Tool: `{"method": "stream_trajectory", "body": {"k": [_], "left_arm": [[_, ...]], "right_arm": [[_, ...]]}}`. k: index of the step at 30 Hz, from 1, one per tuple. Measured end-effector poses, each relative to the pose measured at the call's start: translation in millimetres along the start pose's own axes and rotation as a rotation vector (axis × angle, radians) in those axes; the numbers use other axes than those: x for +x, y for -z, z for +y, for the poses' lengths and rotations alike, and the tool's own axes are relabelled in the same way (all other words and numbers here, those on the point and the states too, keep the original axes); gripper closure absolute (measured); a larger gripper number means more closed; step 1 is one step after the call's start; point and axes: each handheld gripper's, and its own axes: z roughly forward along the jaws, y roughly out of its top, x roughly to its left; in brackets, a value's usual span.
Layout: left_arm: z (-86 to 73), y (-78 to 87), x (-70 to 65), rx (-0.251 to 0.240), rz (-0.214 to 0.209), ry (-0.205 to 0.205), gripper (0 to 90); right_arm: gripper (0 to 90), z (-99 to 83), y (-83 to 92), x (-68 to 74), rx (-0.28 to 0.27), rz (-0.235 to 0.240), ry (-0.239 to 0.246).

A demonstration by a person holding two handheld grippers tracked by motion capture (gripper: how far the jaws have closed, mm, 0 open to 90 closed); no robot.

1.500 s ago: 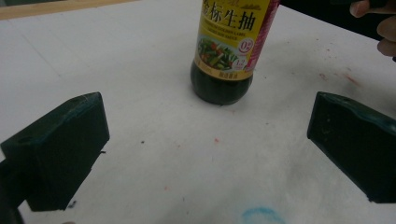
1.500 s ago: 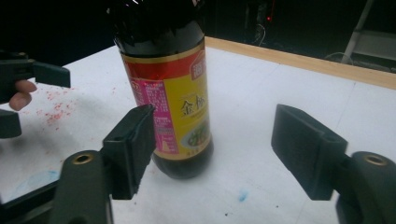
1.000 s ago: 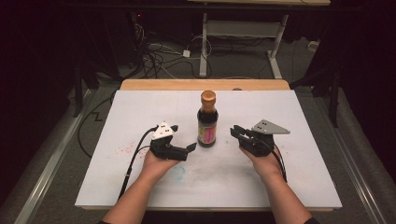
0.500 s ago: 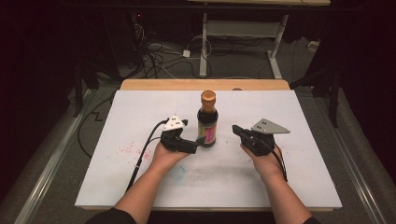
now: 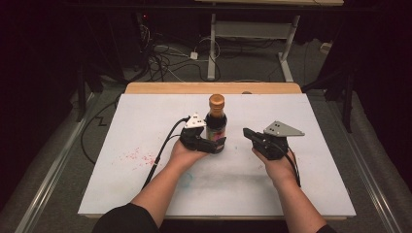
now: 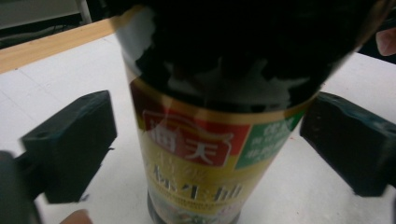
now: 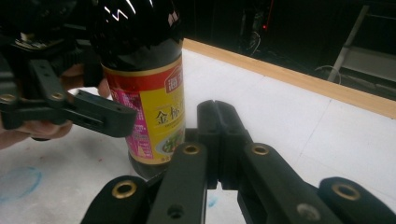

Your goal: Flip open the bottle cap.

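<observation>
A dark soy sauce bottle [image 5: 215, 124] with an orange cap and a red and yellow label stands upright in the middle of the white board [image 5: 145, 126]. My left gripper [image 5: 217, 139] has its two black jaws on either side of the bottle's lower body [image 6: 201, 154]. The jaws have just been closing. A gap still shows beside the left pad [image 6: 74, 144], and the bottle stands between the pads without being pressed. My right gripper [image 5: 248, 133] rests to the right of the bottle, apart from it. Its jaws [image 7: 215, 109] are shut together and empty, pointing at the bottle [image 7: 149, 116].
The board lies on a table with a wooden far edge [image 5: 214, 88]. Red specks [image 5: 138, 156] mark the board at the left, and a blue smudge [image 7: 18, 182] lies near its front. Cables [image 5: 165, 53] and metal frame legs [image 5: 212, 48] are on the floor beyond.
My left gripper has moved right, up to the bottle, so that its jaws now stand around the bottle's lower body. The right hand has stayed in place.
</observation>
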Motion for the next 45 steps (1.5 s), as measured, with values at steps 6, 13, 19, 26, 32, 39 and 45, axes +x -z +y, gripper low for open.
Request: {"method": "stream_trajectory", "body": {"k": [6, 13, 19, 26, 32, 39, 45], "left_arm": [[-2.0, 3.3, 7.9, 0.091, -0.010, -0.138, 18.1], [-1.3, 5.6, 10.3, 0.093, -0.003, -0.169, 27.5], [-3.4, 5.6, 10.3, 0.066, -0.010, -0.154, 28.1], [-4.4, 0.3, 0.9, -0.028, -0.010, -0.031, 26.8], [-4.8, 6.2, 8.9, 0.062, 0.003, -0.149, 27.7], [-6.0, 5.9, 9.1, 0.043, -0.006, -0.133, 28.3], [-6.2, 6.0, 9.6, 0.045, -0.008, -0.138, 28.4]], "right_arm": [[90.0, 1.0, 0.8, -0.4, 0.006, 0.006, -0.010], [90.0, 4.8, 2.0, 0.5, 0.008, 0.013, -0.002], [90.0, 13.3, 2.1, 2.6, -0.001, 0.032, 0.001], [90.0, 31.3, -3.4, 12.1, -0.019, 0.066, 0.010], [90.0, 47.8, -7.0, 17.6, -0.031, 0.075, 0.012], [90.0, 64.8, -5.7, 20.0, -0.052, 0.085, 0.019], [90.0, 78.1, -4.3, 22.5, -0.050, 0.090, 0.025]]}}
